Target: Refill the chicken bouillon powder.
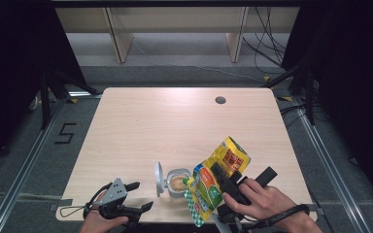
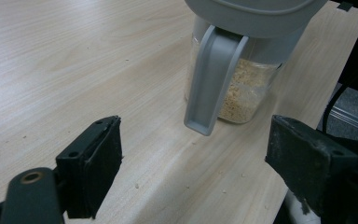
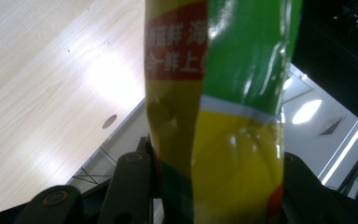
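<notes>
Yellow-green pouch (image 1: 217,177) tilted, mouth down-left over jar (image 1: 177,183); my right gripper (image 1: 223,182) clamped on pouch; left gripper (image 1: 138,196) apart, empty.

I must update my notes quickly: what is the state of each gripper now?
Left gripper: open, holding nothing.
Right gripper: closed on the yellow-green pouch.

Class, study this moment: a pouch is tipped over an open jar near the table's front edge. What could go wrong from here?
1. The pouch, clamped in the right gripper, has its mouth beside the rim of the jar, so granules may fall on the table; crumbs already lie there.
2. The left gripper is open and apart from the jar, so a nudge might shift it toward the nearby edge.
</notes>
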